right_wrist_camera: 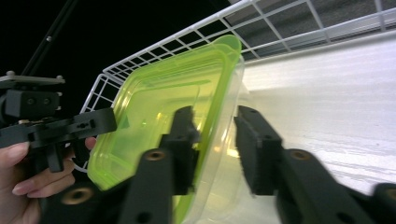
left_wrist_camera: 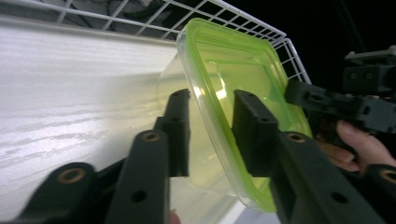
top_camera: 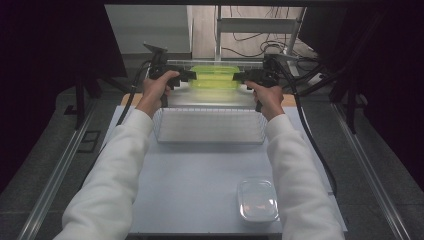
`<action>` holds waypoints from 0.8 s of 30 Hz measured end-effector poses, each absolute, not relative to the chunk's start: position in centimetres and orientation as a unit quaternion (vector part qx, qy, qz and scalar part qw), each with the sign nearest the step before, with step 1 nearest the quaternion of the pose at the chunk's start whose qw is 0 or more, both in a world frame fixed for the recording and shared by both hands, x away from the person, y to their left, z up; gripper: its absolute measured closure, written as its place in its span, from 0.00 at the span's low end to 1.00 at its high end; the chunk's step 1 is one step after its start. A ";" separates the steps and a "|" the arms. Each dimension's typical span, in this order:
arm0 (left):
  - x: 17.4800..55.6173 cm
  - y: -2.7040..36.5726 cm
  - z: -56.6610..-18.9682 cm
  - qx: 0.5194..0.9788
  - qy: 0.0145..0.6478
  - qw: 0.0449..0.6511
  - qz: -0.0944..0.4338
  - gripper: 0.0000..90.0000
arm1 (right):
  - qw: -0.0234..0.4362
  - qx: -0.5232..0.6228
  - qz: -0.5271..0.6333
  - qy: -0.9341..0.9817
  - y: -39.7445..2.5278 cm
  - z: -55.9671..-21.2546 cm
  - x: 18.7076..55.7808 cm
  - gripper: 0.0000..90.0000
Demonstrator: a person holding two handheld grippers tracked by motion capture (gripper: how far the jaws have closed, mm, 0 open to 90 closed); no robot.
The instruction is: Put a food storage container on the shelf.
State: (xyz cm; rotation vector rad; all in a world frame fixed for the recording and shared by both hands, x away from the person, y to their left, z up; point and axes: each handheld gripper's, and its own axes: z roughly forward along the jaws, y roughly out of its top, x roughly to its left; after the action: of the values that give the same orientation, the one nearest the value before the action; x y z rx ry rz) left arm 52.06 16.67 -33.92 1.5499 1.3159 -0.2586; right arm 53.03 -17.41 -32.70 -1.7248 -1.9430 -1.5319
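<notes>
A clear container with a lime-green lid (top_camera: pixel 215 75) hangs over the far end of a white wire basket (top_camera: pixel 210 141), held at both short ends. My left gripper (top_camera: pixel 192 75) has its jaws either side of the lid's rim (left_wrist_camera: pixel 205 116). My right gripper (top_camera: pixel 237 76) bites the opposite rim (right_wrist_camera: pixel 219 116). In the left gripper view the container (left_wrist_camera: pixel 233 70) stands tilted with the right gripper (left_wrist_camera: pixel 327 100) and fingers behind it. The right gripper view has the container (right_wrist_camera: pixel 154 107) with the left gripper (right_wrist_camera: pixel 60 128) at its far end.
The basket (left_wrist_camera: pixel 233 14) lies across the far half of the pale table (top_camera: pixel 190 185), and its wires (right_wrist_camera: pixel 280 18) rise behind the container. A small clear lidded box (top_camera: pixel 257 200) sits near the front right edge. Dark stands and cables flank the table.
</notes>
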 end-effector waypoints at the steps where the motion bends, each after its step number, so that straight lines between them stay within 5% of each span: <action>1: 52.1 16.7 -33.9 0.646 0.549 0.519 -0.108 0.69 | 0.060 -0.570 -0.506 -0.645 -17.4 -32.7 53.0 0.60; 7: 51.2 16.6 -33.1 0.648 0.536 0.537 -0.061 0.42 | 0.035 -0.561 -0.520 -0.643 -17.3 -32.0 51.9 0.42; 13: 49.7 16.7 -32.0 0.662 0.521 0.538 -0.017 0.38 | -0.023 -0.560 -0.517 -0.647 -17.2 -31.4 50.3 0.33; 24: 44.2 17.8 -30.3 0.702 0.472 0.532 0.026 0.33 | -0.064 -0.503 -0.508 -0.696 -18.1 -29.8 46.9 0.28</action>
State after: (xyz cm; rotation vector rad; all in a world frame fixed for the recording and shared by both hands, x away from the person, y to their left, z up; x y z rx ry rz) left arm 44.18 17.78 -30.33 1.6756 1.1268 0.0628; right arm 46.90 -18.05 -29.81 -1.6491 -2.2810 -1.6625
